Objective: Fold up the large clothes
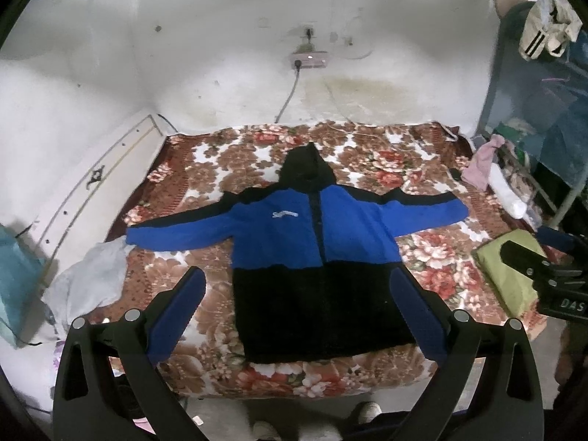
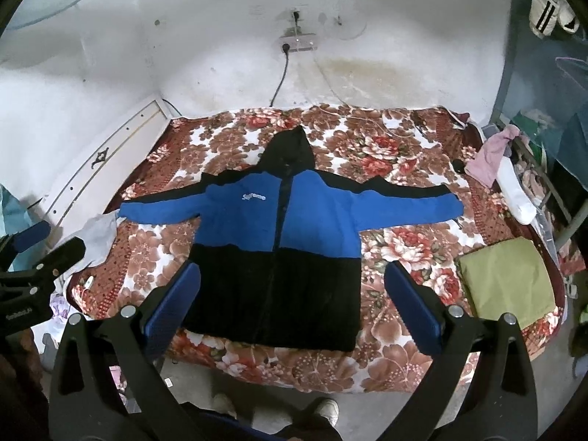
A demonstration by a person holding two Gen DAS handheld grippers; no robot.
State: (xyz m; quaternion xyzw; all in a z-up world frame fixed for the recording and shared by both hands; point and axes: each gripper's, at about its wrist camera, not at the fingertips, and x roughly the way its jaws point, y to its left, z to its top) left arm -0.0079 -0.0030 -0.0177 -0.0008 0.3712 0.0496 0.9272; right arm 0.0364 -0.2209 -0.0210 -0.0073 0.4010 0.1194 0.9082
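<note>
white, stained walls close off the far side of the room, with a socket [image 2: 297, 45] on the far wall and a cable hanging from it to the bed [image 2: 411, 371]. the bed carries a blanket [image 1: 367, 154] of red and brown flowers on white.

the jacket [image 2: 279, 253] lies flat in the middle of the bed, front up, blue across the chest and sleeves, black over the lower half. its black hood [image 1: 307, 171] points to the far wall and both sleeves stretch straight out left and right. the hem lies near the near edge of the bed. small white lettering sits on the chest, left of the closed front.

a folded green cloth [image 2: 509, 283] lies on the right side of the bed, apart from the right sleeve. a pale grey cloth [image 1: 92, 279] is bunched at the left edge, touching the left cuff. a pink cloth [image 2: 492, 158] and a white roll lie at the far right, beside a metal rack hung with clothes.

the left tool [image 1: 299, 308] hangs above the near part of the bed, its fingers spread wide over the jacket's black half and grasping nothing. the right tool [image 2: 292, 301] hangs likewise, released, its fingers wide apart and empty. each tool shows at the edge of the other's view. shoes [image 2: 327, 409] stand on the floor below, at the near edge.
</note>
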